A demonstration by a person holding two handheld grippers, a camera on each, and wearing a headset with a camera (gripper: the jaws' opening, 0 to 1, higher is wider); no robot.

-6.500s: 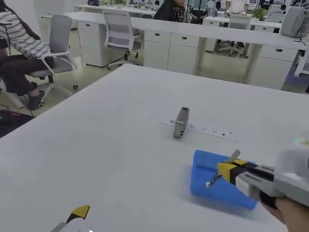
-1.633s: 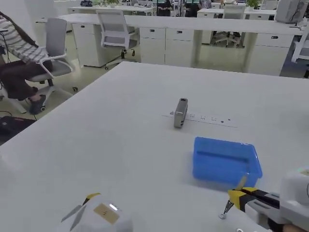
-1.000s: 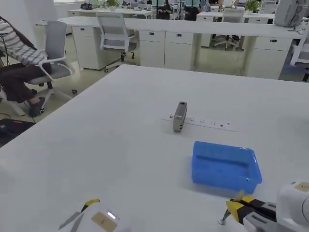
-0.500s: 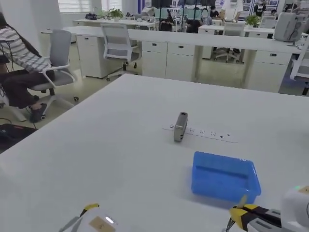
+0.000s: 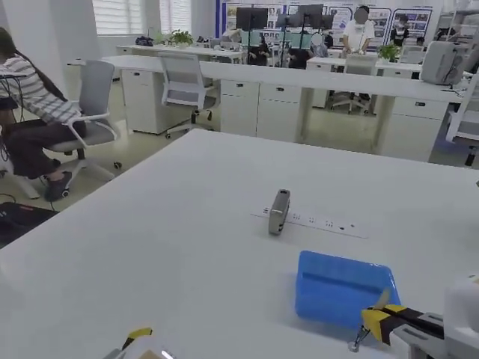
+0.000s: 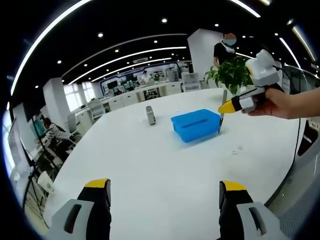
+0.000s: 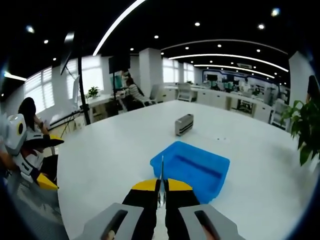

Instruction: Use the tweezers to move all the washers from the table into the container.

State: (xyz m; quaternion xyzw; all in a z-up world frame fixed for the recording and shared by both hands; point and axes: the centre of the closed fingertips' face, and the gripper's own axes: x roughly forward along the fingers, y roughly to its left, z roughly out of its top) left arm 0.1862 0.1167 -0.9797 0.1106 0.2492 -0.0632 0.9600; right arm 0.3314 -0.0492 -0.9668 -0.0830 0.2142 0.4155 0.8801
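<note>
Table: large white table (image 5: 187, 224), on which the other items are found.
Container: blue rectangular plastic container (image 5: 340, 288), set open side up on the table; its contents cannot be told.
Left gripper: yellow-tipped left gripper (image 6: 165, 186), jaws spread wide with nothing between them, held over the table.
Right gripper: yellow-tipped right gripper (image 7: 161, 192), jaws clenched on the tweezers, held just beside the container.
Block: small grey rectangular block (image 5: 278, 212), laid beyond the container.
Tweezers: thin metal tweezers (image 6: 220, 117), pointed down beside the container's edge.
Washers: two small metal washers (image 6: 234, 151), left lying on the table near the container, outside it.
</note>
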